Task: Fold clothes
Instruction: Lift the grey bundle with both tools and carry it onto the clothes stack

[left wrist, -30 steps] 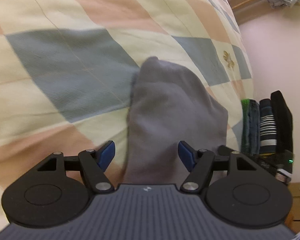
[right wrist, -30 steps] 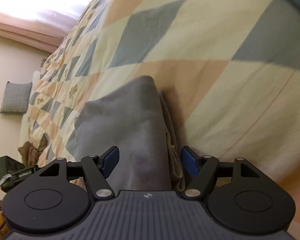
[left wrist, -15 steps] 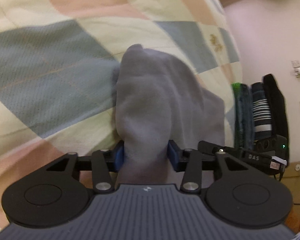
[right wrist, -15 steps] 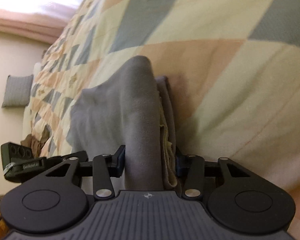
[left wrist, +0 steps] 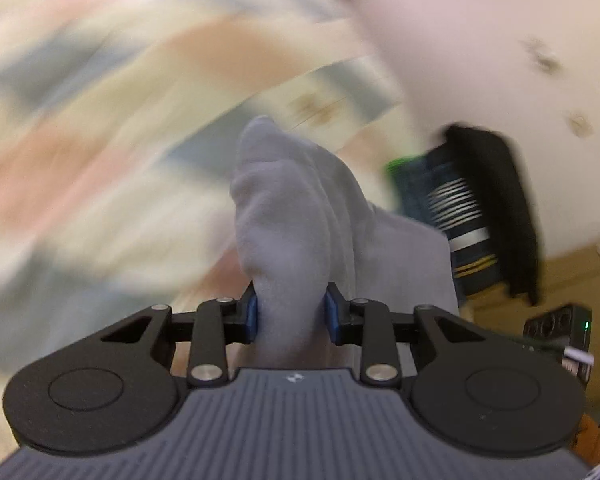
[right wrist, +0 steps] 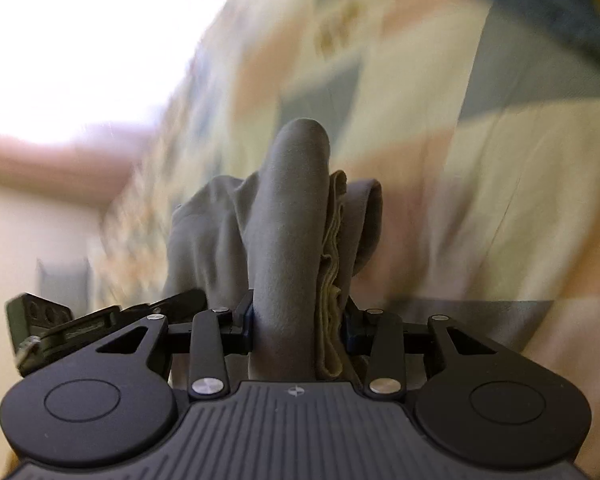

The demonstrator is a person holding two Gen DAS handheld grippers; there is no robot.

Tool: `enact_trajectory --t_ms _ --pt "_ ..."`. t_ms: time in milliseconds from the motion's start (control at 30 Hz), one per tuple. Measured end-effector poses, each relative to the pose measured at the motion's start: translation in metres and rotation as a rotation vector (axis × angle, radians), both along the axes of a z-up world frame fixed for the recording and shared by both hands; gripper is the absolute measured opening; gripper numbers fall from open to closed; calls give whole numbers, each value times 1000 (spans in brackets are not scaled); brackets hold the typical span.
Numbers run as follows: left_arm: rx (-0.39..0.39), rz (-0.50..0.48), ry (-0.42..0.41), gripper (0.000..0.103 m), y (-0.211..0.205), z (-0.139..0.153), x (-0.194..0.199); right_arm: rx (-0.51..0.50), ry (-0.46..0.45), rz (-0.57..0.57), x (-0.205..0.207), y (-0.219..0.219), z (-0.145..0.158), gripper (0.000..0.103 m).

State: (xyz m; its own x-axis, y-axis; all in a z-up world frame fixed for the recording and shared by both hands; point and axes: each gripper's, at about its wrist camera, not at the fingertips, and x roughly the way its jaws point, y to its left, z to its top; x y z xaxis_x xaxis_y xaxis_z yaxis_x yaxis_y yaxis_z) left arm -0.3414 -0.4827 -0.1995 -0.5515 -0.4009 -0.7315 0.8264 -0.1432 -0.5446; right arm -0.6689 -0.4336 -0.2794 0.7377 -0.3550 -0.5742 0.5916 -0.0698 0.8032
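A grey garment [left wrist: 296, 216] is bunched between the blue pads of my left gripper [left wrist: 290, 316], whose jaws are still closing and press on the cloth. The fabric rises off the checked bedspread [left wrist: 100, 120]. In the right wrist view the same grey garment [right wrist: 288, 216], with a pale yellow lining [right wrist: 330, 280] showing at its edge, is squeezed between the pads of my right gripper [right wrist: 298, 326], also still closing. The other gripper [right wrist: 60, 328] shows at the lower left of that view.
A stack of folded clothes [left wrist: 472, 208], dark and striped, stands at the bed's right edge near the wall. The patchwork quilt [right wrist: 480, 160] fills the background, blurred by motion. A bright window area [right wrist: 80, 40] lies at the upper left.
Both grippers went from open around the grey garment to clamped on it. Both have lifted, pulling the cloth up off the bed; the views have rolled and blurred.
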Motion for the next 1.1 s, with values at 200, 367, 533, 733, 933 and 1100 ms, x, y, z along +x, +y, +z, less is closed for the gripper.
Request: enact_trajectory --t_ms 200,367,533,733,933,1100 --pt "-262 -322 50 27 -83 103 -104 -229 -87 -359 -71 21 92 37" --pt "-361 -589 85 27 -145 136 -218 -366 -74 -702 -130 31 129 37" --pt "-325 -762 42 27 -189 112 -316 -332 -60 -952 -168 25 109 37" --pt "-268 -837 -80 31 -213 61 -376 -195 -18 -1063 -199 9 63 40" --pt "-294 -831 -59 33 -212 49 -374 -214 140 -988 -206 7 70 50" --pt "-319 -793 -50 34 -217 53 -358 -244 359 -893 -204 13 95 57"
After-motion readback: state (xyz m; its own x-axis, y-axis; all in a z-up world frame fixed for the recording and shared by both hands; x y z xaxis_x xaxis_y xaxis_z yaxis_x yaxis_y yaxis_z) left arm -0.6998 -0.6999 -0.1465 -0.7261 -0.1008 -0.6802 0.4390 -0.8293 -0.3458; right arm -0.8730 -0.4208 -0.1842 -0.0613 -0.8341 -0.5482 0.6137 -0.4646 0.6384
